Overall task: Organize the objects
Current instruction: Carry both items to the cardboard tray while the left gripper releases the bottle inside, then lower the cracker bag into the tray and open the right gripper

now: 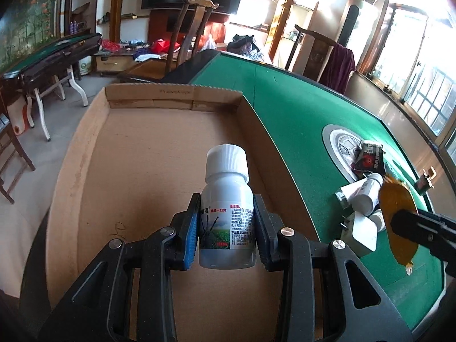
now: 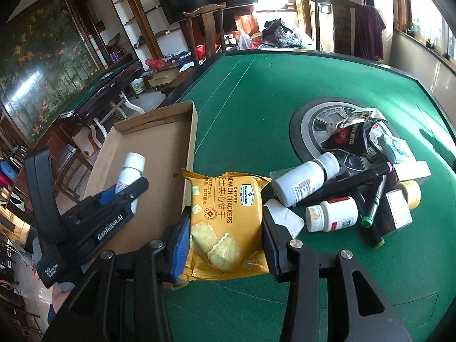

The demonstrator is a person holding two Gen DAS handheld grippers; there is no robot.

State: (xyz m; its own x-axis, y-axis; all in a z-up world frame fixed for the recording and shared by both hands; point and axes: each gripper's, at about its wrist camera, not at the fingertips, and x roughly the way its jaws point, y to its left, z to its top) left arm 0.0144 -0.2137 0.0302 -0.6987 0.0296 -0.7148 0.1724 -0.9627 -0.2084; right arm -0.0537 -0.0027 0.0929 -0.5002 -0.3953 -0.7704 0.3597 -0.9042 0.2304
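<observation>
My left gripper (image 1: 226, 228) is shut on a small white bottle (image 1: 226, 219) with a white cap and a printed label, held upright above the floor of a shallow cardboard box (image 1: 159, 154). The right wrist view shows that same left gripper (image 2: 134, 192) and bottle (image 2: 131, 168) inside the box (image 2: 159, 148). My right gripper (image 2: 225, 222) is shut on a yellow packet of cheese sandwich crackers (image 2: 225, 219), held above the green table (image 2: 256, 99) just right of the box's near corner. In the left wrist view the packet (image 1: 397, 222) shows at the right.
A pile lies on the table's round centre plate (image 2: 310, 122): a large white bottle (image 2: 302, 182), a red-labelled white bottle (image 2: 332, 213), markers (image 2: 376, 199), small boxes (image 2: 399, 208), a tape roll (image 2: 411, 193) and a black foil pouch (image 2: 356, 136). Wooden chairs (image 2: 206, 28) stand beyond the table.
</observation>
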